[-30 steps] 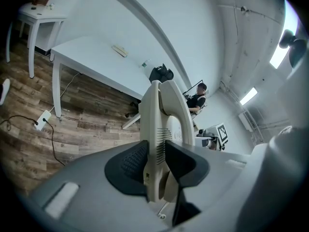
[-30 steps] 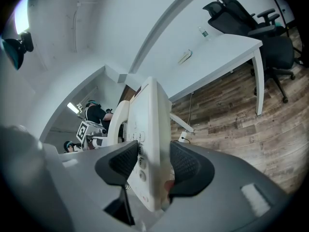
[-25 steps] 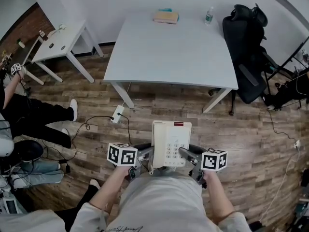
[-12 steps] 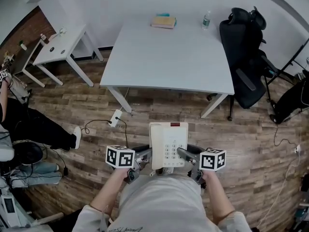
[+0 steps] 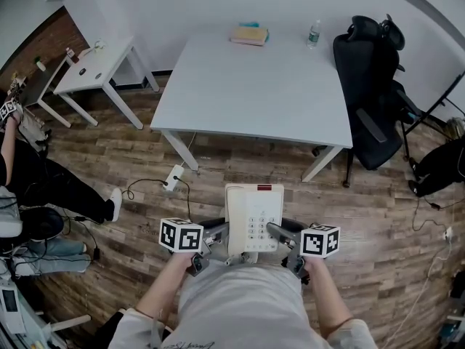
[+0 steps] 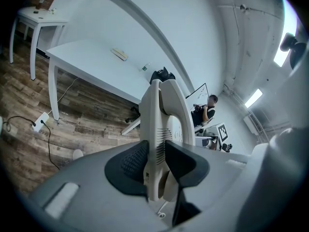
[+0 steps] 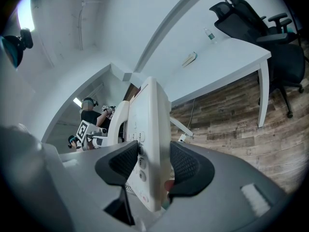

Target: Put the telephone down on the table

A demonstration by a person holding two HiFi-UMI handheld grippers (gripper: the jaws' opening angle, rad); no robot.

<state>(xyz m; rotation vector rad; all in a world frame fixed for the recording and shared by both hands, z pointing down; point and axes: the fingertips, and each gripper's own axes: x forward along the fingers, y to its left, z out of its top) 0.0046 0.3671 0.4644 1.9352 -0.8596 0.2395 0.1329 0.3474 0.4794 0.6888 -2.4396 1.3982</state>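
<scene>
left gripper [image 5: 216, 237] | clamped on telephone [image 5: 253, 208] | right gripper [image 5: 278, 233] | same (table [image 5: 254, 86] well ahead)

Overhead, two jaw-level views; seemingly common table [image 5: 254, 78]

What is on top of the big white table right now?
A book and a bottle sit at the table's far edge. Something teal shows behind the book, mostly hidden. The telephone is not there: the left gripper and right gripper hold it above the floor.
</scene>
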